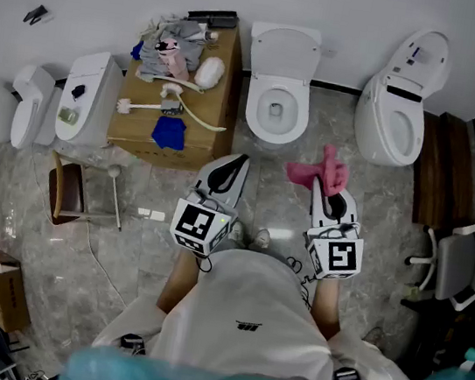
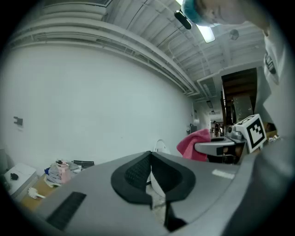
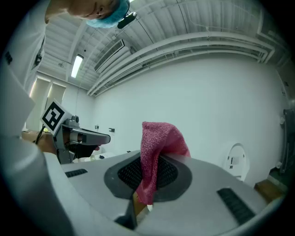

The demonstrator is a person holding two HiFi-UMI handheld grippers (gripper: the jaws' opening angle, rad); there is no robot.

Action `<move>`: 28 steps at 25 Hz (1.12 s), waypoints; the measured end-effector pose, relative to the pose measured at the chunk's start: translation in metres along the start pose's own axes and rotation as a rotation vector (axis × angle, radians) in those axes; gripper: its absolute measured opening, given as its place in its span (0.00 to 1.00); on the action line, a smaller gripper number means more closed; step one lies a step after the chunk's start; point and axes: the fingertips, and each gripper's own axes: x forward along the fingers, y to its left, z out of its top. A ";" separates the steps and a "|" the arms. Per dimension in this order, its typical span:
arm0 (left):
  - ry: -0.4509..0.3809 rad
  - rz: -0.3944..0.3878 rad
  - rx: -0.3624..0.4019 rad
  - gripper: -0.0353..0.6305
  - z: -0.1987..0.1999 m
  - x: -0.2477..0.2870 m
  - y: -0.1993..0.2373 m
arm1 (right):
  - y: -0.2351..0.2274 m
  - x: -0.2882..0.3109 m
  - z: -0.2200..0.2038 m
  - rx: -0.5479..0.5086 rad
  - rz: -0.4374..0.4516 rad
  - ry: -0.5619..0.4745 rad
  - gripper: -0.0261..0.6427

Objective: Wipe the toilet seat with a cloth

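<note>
Your right gripper [image 1: 325, 194] has its jaws pinched on the pink cloth [image 1: 318, 172]. In the right gripper view the cloth [image 3: 159, 138] stands up between the dark ribbed pads and flops over the far side, with a short tail hanging below the grip. Your left gripper [image 1: 236, 165] has its jaws pressed together with nothing between them; in its own view the pads meet along one seam.

The toilet seat [image 1: 253, 112] you are after is most likely the one on the middle toilet, upper centre in the head view. It lies up-frame from both grippers, between their lines of aim and well apart from both. From the cloth it sits up and to the left. Its long axis runs up the frame, straight away from you, with the raised lid [image 1: 283, 50] at the far end against the wall. The left jaw tips lie slightly nearer the seat's front edge, but the cloth's loose corner reaches toward it too, so the right gripper should make the move forward and slightly left.

A second toilet [image 1: 395, 111] stands at the upper right, about as far from the cloth, so take care which one you choose.

The cloth is a looped terry weave, limp and bunched, and should drape over the rim. The seat is a smooth, glossy white oval ring, hard and curved. The floor [image 1: 158, 190] is polished grey stone-look tile.
</note>
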 end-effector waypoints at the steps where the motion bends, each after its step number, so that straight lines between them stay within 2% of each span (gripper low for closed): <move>1: 0.001 -0.001 -0.002 0.07 -0.001 0.001 -0.001 | 0.000 0.001 -0.002 0.004 0.007 0.000 0.07; 17: 0.027 -0.007 -0.006 0.07 -0.010 0.030 -0.027 | -0.018 0.000 -0.025 0.027 0.054 0.037 0.07; 28: 0.026 -0.007 -0.016 0.07 -0.012 0.066 0.003 | -0.037 0.043 -0.034 0.013 0.053 0.061 0.07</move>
